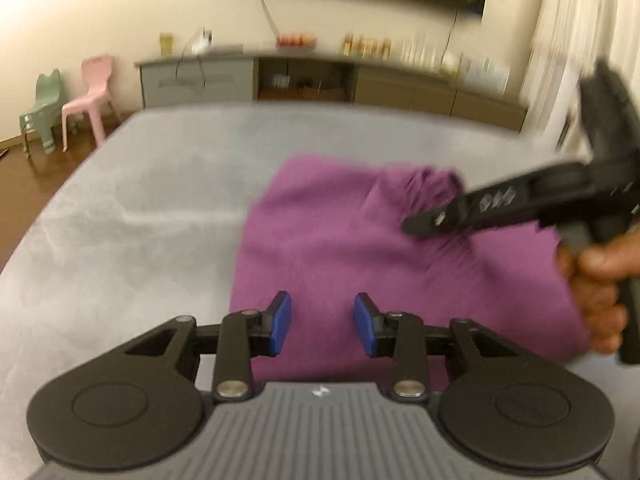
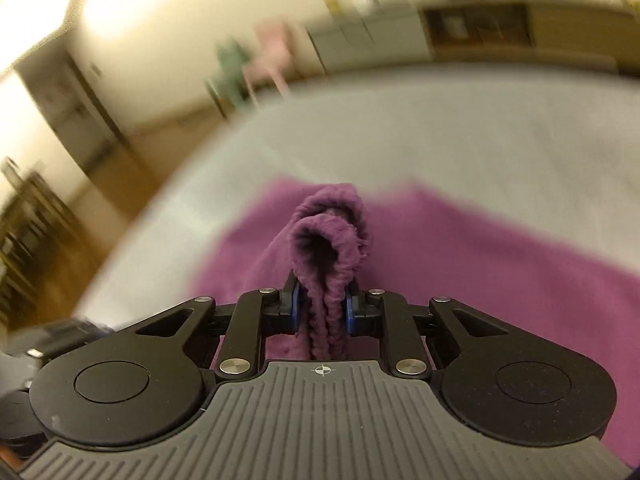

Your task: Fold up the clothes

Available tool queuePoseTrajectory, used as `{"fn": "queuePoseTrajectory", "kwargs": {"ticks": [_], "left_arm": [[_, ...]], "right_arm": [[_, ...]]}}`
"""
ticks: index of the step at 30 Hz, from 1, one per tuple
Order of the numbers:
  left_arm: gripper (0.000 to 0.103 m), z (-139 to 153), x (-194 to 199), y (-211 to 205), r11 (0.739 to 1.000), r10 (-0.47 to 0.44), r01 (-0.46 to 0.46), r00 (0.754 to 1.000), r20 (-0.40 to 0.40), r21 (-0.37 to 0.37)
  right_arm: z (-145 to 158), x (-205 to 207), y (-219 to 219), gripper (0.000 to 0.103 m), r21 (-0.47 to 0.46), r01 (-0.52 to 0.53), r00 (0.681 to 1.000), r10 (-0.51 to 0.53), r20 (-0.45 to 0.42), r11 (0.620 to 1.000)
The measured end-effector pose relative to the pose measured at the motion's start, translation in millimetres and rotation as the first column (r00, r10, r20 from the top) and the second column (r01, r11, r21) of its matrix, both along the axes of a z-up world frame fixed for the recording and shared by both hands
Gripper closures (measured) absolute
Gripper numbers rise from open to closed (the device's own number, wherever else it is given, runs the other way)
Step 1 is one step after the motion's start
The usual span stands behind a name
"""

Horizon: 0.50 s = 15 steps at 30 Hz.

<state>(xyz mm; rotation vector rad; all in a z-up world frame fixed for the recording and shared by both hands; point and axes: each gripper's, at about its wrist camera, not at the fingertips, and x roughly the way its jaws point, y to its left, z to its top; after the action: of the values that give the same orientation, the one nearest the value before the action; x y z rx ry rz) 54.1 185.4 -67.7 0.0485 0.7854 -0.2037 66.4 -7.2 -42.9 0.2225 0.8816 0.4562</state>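
The purple knit garment (image 2: 460, 264) is lying limp on the grey worktop (image 1: 140, 208); the right hand-held gripper (image 2: 322, 312) is pinching a soft bunched edge, while the left hand-held gripper (image 1: 322, 322) is hovering part-open, empty.

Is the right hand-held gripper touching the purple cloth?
Touching. The right wrist view shows the right hand-held gripper with both blue pads pressed against a bunched fold of the purple cloth between them.

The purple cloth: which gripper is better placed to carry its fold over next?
Probably right: the right gripper is shut on a bunched edge of the purple cloth, while the left gripper is open and empty.
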Motion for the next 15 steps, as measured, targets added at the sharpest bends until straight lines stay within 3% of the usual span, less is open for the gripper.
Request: {"fn": "queuePoseTrajectory", "kwargs": {"ticks": [3, 4, 6, 7, 8, 10, 12, 15], "left_arm": [[0.066, -2, -1, -4, 0.999, 0.000, 0.000, 1.000, -0.006, 0.048], [0.066, -2, -1, -4, 0.999, 0.005, -0.004, 1.000, -0.008, 0.046], [0.066, 0, -2, -2, 0.999, 0.015, -0.015, 1.000, 0.002, 0.044], [0.068, 4, -3, 0, 0.999, 0.017, -0.017, 1.000, 0.020, 0.032], [0.068, 8, -4, 1, 1.000, 0.011, -0.012, 0.999, 0.037, 0.014], [0.067, 13, -7, 1, 1.000, -0.007, 0.008, 0.998, 0.058, -0.014], [0.067, 16, -8, 1, 0.999, -0.022, 0.024, 0.997, 0.071, -0.034], [0.067, 6, -2, 2, 1.000, -0.015, 0.015, 0.999, 0.037, -0.004]], "right_arm": [[-10, 4, -16, 0.086, 0.064, 0.021, 0.999, -0.018, -0.045, 0.998], [-10, 6, -20, 0.080, 0.077, 0.024, 0.998, -0.019, -0.061, 0.997], [0, 5, -23, 0.059, 0.056, 0.074, 0.996, -0.072, -0.047, 0.996], [9, 2, -19, 0.047, 0.028, 0.112, 0.994, -0.112, -0.002, 0.993], [20, -3, -14, 0.045, -0.002, 0.143, 0.988, -0.142, 0.058, 0.990], [41, -12, -4, 0.045, -0.056, 0.209, 0.964, -0.196, 0.179, 0.976], [54, -7, 22, 0.049, -0.088, 0.141, 0.966, -0.118, 0.231, 0.986], [49, 20, 63, 0.066, -0.150, -0.033, 0.984, 0.059, 0.168, 0.988]]}}
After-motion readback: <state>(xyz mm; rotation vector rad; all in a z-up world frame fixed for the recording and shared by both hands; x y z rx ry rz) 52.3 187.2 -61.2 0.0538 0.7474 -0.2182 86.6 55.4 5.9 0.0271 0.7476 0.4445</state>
